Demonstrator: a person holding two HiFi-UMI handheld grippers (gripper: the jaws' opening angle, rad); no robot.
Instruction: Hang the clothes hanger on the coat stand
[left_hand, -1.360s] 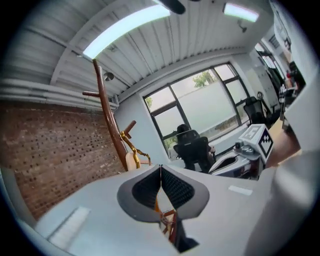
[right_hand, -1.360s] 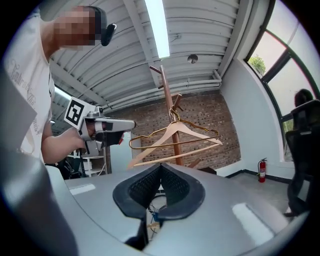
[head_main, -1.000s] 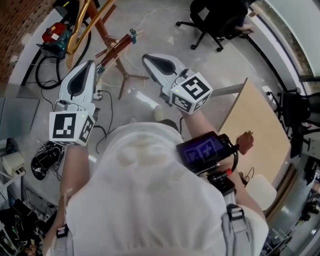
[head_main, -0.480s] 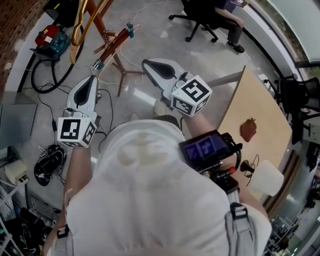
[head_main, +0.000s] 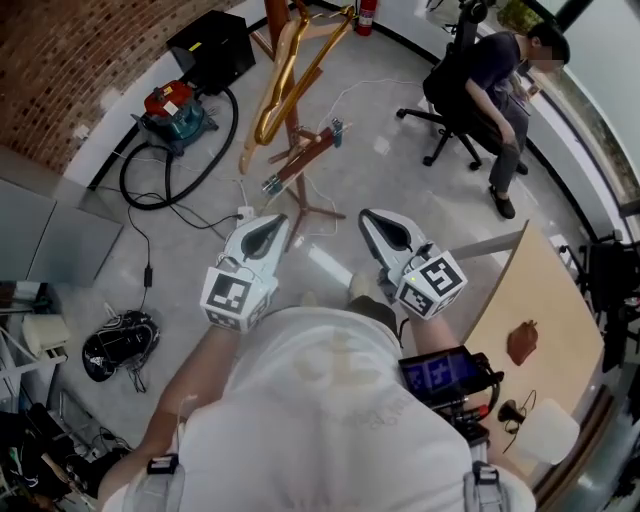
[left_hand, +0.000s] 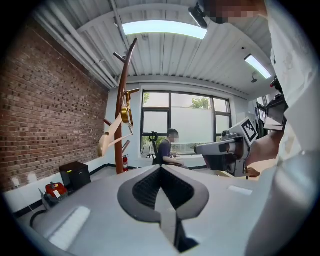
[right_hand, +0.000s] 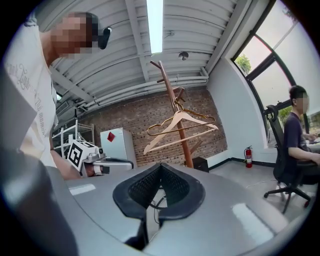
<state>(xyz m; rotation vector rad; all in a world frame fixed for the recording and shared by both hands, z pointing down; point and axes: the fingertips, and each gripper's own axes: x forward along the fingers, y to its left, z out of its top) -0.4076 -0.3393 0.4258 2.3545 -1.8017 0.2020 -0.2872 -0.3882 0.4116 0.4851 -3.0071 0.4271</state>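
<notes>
Both pairs of jaws are pressed together with nothing between them: your left gripper (head_main: 276, 219) (left_hand: 161, 169) and your right gripper (head_main: 367, 215) (right_hand: 160, 166) are empty. You hold the two side by side in front of your chest, a gap between them, both pointing toward the stand and well apart from it.

One coat stand (head_main: 293, 130) (right_hand: 176, 107) (left_hand: 121, 100) rises from the grey floor ahead of you, in front of the brick wall. One wooden table (head_main: 545, 290) sits low to your right. One person (head_main: 495, 75) sits on one black office chair (head_main: 445, 100) past the stand, on the right. One black box (head_main: 212, 45) stands against the brick wall, and one red and teal vacuum (head_main: 172, 105) lies just beside it with its hose looped on the floor.

Two hangers are on the stand, near its top: one pale wooden hanger (right_hand: 159, 134) and one gold hanger (head_main: 280, 85), close against each other. Neither gripper touches them. One red fire extinguisher (right_hand: 248, 156) stands by the far wall.
</notes>
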